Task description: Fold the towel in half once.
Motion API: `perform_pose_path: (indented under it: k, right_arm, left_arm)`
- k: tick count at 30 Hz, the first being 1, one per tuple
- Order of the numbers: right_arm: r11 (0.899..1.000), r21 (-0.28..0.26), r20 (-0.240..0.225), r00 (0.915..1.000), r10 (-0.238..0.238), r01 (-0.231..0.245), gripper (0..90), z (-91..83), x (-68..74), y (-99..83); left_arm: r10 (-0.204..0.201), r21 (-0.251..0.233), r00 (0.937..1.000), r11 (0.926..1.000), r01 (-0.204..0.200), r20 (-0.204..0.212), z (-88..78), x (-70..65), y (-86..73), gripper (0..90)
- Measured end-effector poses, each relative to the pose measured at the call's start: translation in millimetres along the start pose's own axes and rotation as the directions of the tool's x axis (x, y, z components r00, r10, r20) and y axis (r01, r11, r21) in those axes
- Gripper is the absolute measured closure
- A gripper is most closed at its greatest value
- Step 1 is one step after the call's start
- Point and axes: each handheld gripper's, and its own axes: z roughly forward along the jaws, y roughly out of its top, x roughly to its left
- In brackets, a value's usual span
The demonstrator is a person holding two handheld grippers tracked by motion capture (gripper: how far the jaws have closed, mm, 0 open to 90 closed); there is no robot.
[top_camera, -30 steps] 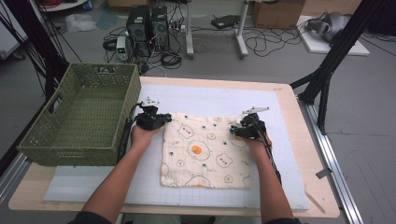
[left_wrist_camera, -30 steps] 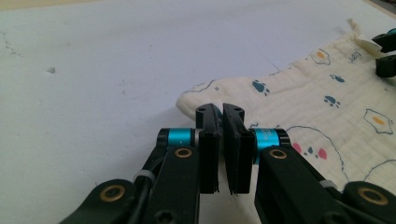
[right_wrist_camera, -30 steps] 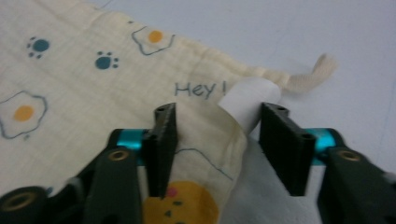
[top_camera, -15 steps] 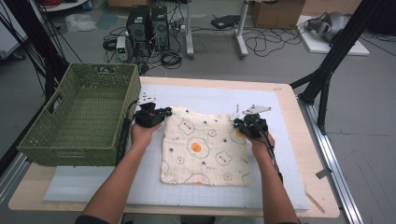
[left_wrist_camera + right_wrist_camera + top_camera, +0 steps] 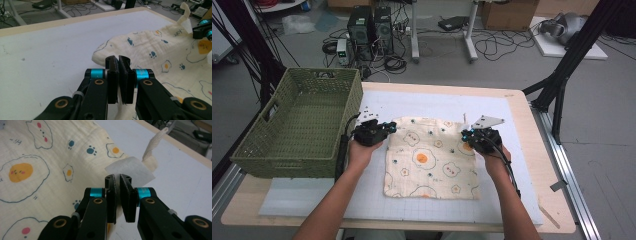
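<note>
Here, left gripper (image 5: 119, 75) clamped on the cloth's (image 5: 432, 156) far-left corner, right gripper (image 5: 120, 195) seemingly pinching its far-right corner beside a white label (image 5: 130, 170), cloth sagging between them, green basket (image 5: 297, 130) left.

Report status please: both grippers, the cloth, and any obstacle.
Left gripper shut on cloth corner. Right gripper shut on opposite far corner, by the label. Cloth far edge lifted. Basket at left, apart from cloth.

One cloth (image 5: 430, 158), one basket (image 5: 297, 125), two grippers: left gripper (image 5: 388, 126), right gripper (image 5: 465, 134).
</note>
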Motion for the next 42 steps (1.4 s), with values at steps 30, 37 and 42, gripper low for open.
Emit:
perform_pose_path:
  k: [30, 37, 42]
  right_arm:
    - [0.999, -0.028, -0.054, 0.9979, 0.035, -0.036, 83.9, -43.6, 42.6, -78.0]
    - [0.992, -0.068, -0.060, 0.9926, 0.106, -0.110, 63.3, -53.0, 36.7, -78.0]
    - [0.968, -0.130, -0.047, 0.9770, 0.208, -0.212, 44.9, -61.1, 25.1, -68.9]
  left_arm:
    - [0.050, 0.096, 0.9940, 0.9936, -0.059, 0.097, -46.2, -32.0, -57.8, 84.7]
    - [-0.035, 0.098, 0.9941, 0.9949, 0.025, 0.103, -47.8, -21.1, -54.7, 48.9]
    - [-0.052, 0.088, 0.9896, 0.9953, 0.040, 0.134, -44.2, -17.1, -46.6, 45.4]
